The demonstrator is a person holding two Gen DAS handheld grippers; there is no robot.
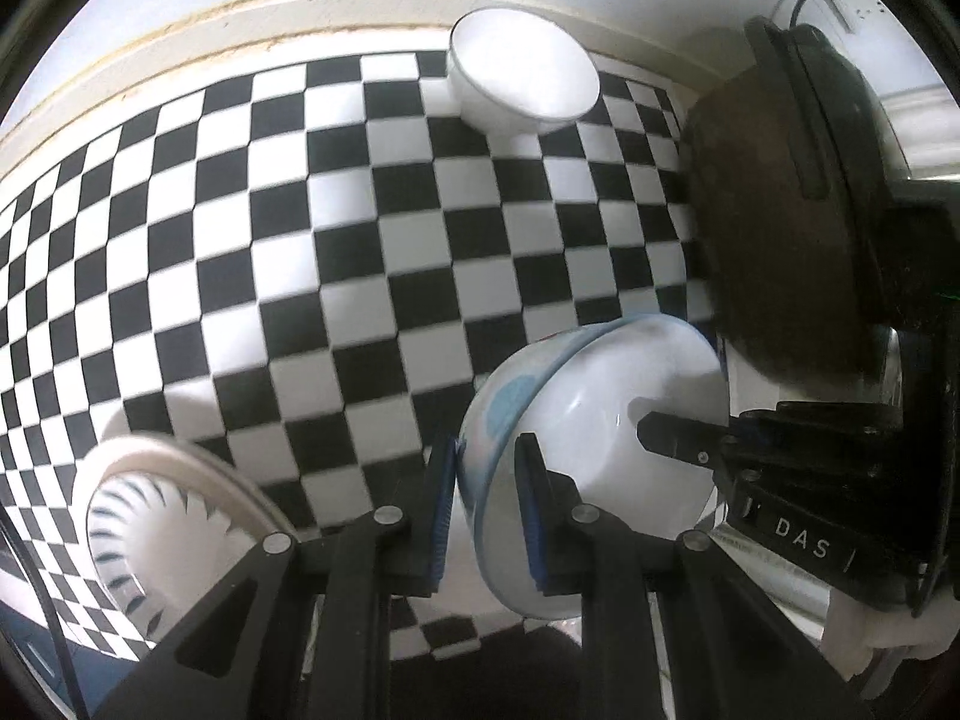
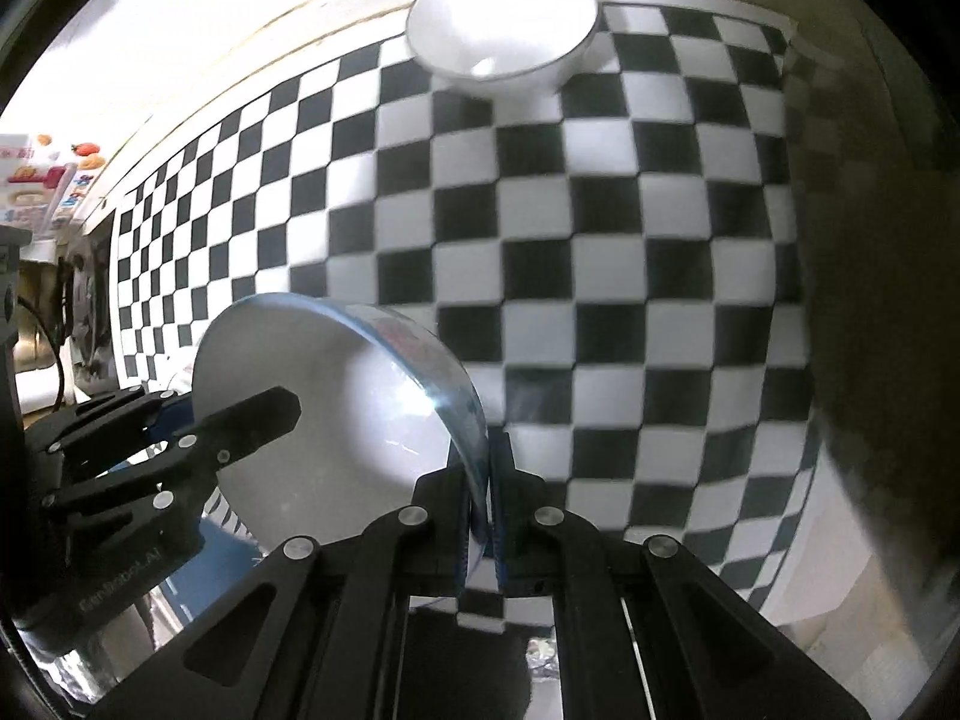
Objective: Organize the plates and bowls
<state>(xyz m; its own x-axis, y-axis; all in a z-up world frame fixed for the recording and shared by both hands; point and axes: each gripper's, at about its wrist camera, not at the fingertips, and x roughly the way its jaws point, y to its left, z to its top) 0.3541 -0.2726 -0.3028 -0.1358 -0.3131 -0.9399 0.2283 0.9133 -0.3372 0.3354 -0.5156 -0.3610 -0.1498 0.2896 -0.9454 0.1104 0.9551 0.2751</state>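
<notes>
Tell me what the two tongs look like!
Both are black and angular, built from flat linked bars joined by round silver pins, with triangular cut-outs. The left tongs have ribbed blue pads inside the fingers, and so do the right tongs. Seen from the left camera, the right one's body carries white letters, "DAS". Seen from the right camera, the left one's body has faint lettering.

The blue-rimmed white bowl (image 1: 600, 420) is tilted, off the cloth. A plain white bowl (image 1: 522, 69) stands at 12 o'clock, a striped bowl (image 1: 162, 516) at 8 o'clock.

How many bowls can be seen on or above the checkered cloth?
3. A blue-rimmed bowl held by both grippers, a plain white bowl at the far edge, a striped bowl near left. Others may be hidden.
</notes>
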